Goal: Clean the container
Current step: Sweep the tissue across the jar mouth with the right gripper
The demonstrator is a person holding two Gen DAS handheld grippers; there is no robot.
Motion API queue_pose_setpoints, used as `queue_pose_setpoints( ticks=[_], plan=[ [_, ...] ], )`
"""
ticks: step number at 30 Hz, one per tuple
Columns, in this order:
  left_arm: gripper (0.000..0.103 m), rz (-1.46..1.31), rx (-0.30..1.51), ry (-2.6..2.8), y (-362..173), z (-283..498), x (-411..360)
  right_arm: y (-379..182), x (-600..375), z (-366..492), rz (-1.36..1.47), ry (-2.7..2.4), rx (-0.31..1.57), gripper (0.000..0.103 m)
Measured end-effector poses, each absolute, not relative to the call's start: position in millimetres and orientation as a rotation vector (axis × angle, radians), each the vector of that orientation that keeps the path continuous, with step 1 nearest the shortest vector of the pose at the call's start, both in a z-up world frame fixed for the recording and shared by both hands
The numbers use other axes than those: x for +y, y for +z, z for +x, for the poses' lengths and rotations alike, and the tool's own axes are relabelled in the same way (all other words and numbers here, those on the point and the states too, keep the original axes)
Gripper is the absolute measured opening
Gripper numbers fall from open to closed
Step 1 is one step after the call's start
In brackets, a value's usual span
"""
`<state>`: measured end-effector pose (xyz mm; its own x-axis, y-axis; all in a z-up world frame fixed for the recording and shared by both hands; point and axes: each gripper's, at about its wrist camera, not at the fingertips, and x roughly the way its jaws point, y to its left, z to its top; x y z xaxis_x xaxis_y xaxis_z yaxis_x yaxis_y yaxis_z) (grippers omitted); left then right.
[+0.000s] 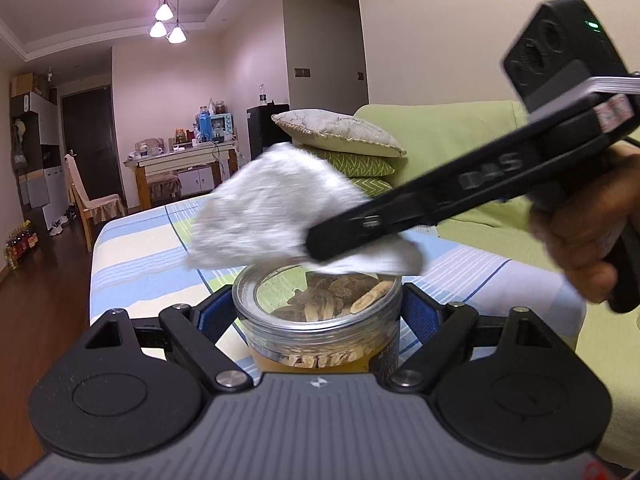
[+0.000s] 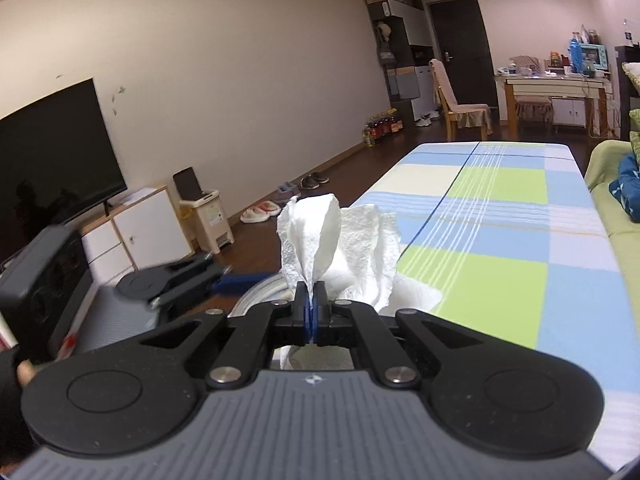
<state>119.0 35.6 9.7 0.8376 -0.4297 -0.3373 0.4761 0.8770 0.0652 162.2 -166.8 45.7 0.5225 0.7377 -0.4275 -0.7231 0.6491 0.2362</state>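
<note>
While left gripper (image 1: 318, 312) clamps clear container (image 1: 318, 320) by its sides above checked tablecloth (image 1: 136, 256), right gripper (image 2: 310, 300) is clenched on white paper towel (image 2: 316, 236).

- Container: lid on, dried slices inside, label low on wall.
- Towel blurred just over lid's far rim; contact not clear.
- Step in hand, by judgement: wiping lid top.
- Next move calls for: towel pressed flat on lid, sweep across; left grip firm against push; side wall probably after.

Checked tablecloth (image 2: 500, 216); green sofa (image 1: 460, 136) with cushions (image 1: 340, 130); dark television (image 2: 52, 152).
</note>
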Motion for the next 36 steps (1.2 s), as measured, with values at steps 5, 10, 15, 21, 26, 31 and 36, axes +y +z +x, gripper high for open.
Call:
queue_pose_setpoints(
  ticks=[5, 10, 15, 21, 26, 31, 36],
  plan=[
    [0.086, 0.149, 0.317, -0.480, 8.5, 118.6, 35.0, 45.6, -147.9, 147.3, 0.020, 0.966, 0.548, 0.000],
    [0.086, 0.154, 0.321, -0.473, 8.7, 118.6, 32.6, 44.7, -124.0, 169.9, 0.000, 0.951, 0.539, 0.000],
    [0.086, 0.154, 0.327, -0.474, 9.9, 119.7, 32.5, 43.9, -146.9, 191.3, 0.066, 0.867, 0.541, 0.000],
    [0.087, 0.151, 0.319, -0.480, 8.8, 119.5, 32.7, 46.0, -168.9, 158.9, 0.035, 0.888, 0.533, 0.000],
    [0.087, 0.151, 0.317, -0.478, 7.7, 120.7, 32.3, 46.2, -141.3, 156.3, 0.011, 0.967, 0.544, 0.000],
    [0.086, 0.155, 0.326, -0.470, 8.4, 119.9, 30.6, 46.4, -124.7, 178.6, -0.014, 0.916, 0.527, 0.000],
    [0.086, 0.154, 0.333, -0.469, 14.7, 124.5, 26.9, 45.8, -151.6, 180.3, 0.027, 0.843, 0.520, 0.000]
  ],
)
